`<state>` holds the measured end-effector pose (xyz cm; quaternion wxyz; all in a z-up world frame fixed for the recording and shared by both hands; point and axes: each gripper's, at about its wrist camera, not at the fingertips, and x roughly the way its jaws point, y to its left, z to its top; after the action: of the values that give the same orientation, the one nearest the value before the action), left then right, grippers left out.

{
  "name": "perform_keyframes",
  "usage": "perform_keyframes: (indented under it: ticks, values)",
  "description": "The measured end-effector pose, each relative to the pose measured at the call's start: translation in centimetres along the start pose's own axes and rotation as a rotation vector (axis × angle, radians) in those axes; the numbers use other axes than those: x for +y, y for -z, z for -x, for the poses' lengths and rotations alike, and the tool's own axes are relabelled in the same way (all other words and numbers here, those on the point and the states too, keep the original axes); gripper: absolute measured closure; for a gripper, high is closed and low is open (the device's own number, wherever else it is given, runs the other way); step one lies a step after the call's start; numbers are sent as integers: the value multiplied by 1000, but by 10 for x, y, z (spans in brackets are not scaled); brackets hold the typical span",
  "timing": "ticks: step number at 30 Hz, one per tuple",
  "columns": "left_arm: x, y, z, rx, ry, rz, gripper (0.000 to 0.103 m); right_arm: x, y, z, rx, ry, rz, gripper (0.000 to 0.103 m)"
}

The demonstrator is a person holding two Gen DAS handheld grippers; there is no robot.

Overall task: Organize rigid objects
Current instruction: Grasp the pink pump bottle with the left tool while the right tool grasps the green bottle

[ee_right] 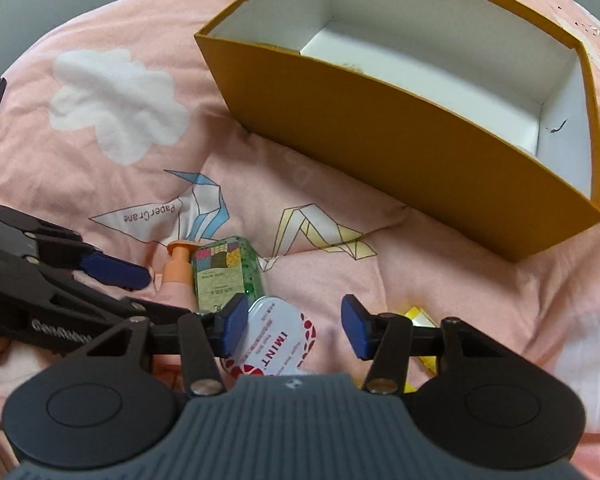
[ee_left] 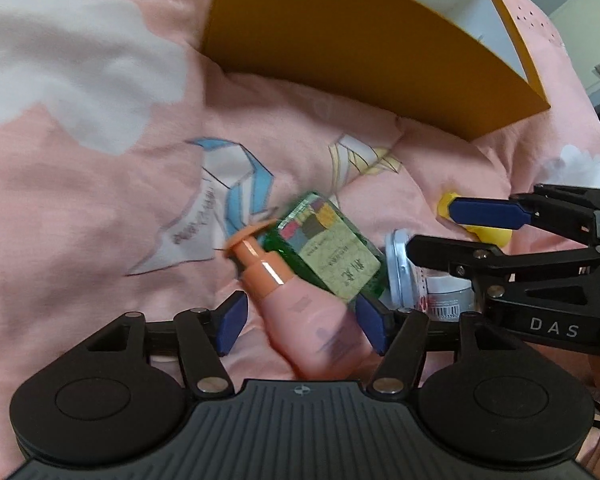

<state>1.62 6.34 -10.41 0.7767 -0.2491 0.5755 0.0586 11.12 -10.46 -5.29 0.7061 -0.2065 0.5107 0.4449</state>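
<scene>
Left wrist view is taken first, read from its left edge to its right. Pink bedding (ee_left: 100, 200) printed with clouds and paper cranes fills the left of the frame. At lower centre the left claw (ee_left: 300, 322) is seen with its blue pads spread, and the pink pump bottle (ee_left: 316, 328) lies between them; no pad is seen pressing on it, so the claw is judged open around the bottle and not gripping it. The bottle's long axis runs from the claw's base toward the upper left, pump head farthest away. Just right of the bottle the green box (ee_left: 332, 256) lies touching it, on a crossing diagonal. Further right the round tin (ee_left: 400, 272) stands on edge beside the green box, under the right claw (ee_left: 440, 230), which reaches in from the right edge. A yellow item (ee_left: 484, 232) lies beyond it. The yellow cardboard box (ee_left: 380, 60) sits at upper right, well apart from the cluster.

In the right wrist view the left claw (ee_right: 140, 292) enters at the left edge. At lower centre the right claw (ee_right: 292, 330) is seen with jaws parted, the tin (ee_right: 276, 340) lying against its left pad only, with clear bedding before the right pad; it is judged open. The cardboard box (ee_right: 400, 152), empty as far as is visible, stands at upper right. Each claw is thus nearest its own object, and the box lies ahead and to the right of both.
</scene>
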Motion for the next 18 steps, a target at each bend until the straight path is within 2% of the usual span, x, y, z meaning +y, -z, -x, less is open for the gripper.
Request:
perform_keyframes:
  ticks: [6,7,10,11,13,18]
  values:
    - [-4,3,-4,-11,7,-26,36,1,-2,-4,13,-11,10,54]
    - [-7,5,-1,-24,-11,-52,39,1,-3,-4,14,-13,11,54]
    - [-24,9,13,-98,-115,-189,58,3,-6,-6,19,-15,27,54]
    - [-24,8,15,-106,-134,-205,58,5,-8,-7,21,-17,40,54]
    - [-15,5,16,-92,-124,-177,57,10,-11,-11,33,-27,70,54]
    - [13,1,16,-56,-34,-44,53,21,-17,-26,76,-49,130,57]
